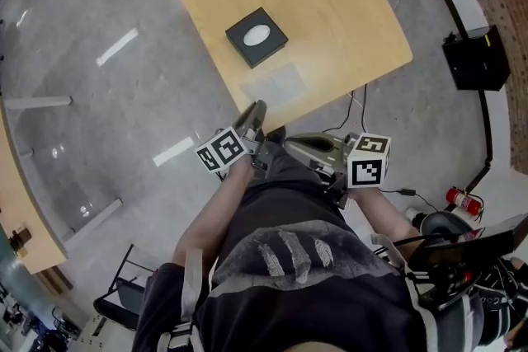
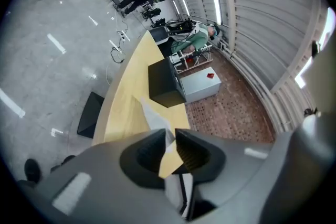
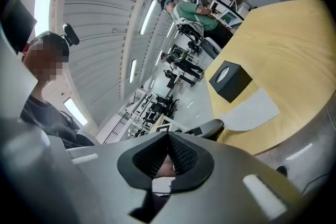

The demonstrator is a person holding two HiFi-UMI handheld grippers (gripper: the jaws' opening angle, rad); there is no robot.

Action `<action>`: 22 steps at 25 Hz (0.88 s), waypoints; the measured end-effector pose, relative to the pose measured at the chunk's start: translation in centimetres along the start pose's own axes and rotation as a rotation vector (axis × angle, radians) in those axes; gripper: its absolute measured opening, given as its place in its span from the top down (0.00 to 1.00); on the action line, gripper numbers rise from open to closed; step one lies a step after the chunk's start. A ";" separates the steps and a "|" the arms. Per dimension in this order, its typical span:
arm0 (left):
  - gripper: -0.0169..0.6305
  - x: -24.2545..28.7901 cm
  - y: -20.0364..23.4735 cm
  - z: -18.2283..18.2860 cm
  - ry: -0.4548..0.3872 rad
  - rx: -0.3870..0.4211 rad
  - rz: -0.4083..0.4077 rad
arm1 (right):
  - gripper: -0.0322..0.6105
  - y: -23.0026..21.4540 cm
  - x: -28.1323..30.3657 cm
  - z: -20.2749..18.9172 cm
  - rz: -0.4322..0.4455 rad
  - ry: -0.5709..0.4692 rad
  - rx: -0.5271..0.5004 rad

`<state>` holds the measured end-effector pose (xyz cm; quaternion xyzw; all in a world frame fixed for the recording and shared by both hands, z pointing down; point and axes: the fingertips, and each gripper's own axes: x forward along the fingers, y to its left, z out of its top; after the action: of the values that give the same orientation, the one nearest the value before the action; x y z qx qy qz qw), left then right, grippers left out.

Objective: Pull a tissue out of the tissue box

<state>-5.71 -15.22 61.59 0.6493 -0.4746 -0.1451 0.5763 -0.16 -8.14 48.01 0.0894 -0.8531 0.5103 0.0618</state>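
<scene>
A black tissue box [image 1: 256, 35] with a white oval opening stands near the middle of the yellow table [image 1: 346, 4]. One white tissue [image 1: 276, 82] lies flat on the table between the box and the near edge. My left gripper [image 1: 258, 108] is at that edge, just short of the tissue. In the left gripper view its jaws [image 2: 169, 136] stand a narrow gap apart, with the tissue's [image 2: 153, 112] near corner at the tips and the box [image 2: 164, 84] beyond. My right gripper [image 1: 285, 141] hangs below the table edge, its jaws [image 3: 169, 138] shut on nothing.
A black case [image 1: 477, 58] and a red fire extinguisher [image 1: 462, 198] sit on the floor at the right, with cables nearby. Another wooden tabletop [image 1: 25, 202] runs along the left edge. A grey cabinet [image 2: 202, 81] stands past the table's far end.
</scene>
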 end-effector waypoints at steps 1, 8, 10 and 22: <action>0.87 0.1 0.0 -0.1 0.010 -0.002 0.001 | 0.95 0.0 0.0 -0.2 -0.005 -0.002 0.003; 0.42 0.1 -0.7 -0.7 0.104 0.195 0.056 | 0.95 0.4 0.5 -1.3 -0.017 0.002 0.004; 0.35 -0.8 -1.2 -0.8 0.128 0.264 0.065 | 0.95 1.1 1.0 -1.6 -0.018 -0.007 -0.001; 0.31 -5.3 -3.3 3.8 0.035 0.581 0.070 | 0.95 3.1 2.3 -2.1 -0.029 -0.091 -0.052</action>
<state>-9.72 -13.82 55.63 0.7726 -0.5084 0.0282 0.3792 -3.07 -5.06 46.76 0.1231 -0.8666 0.4826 0.0324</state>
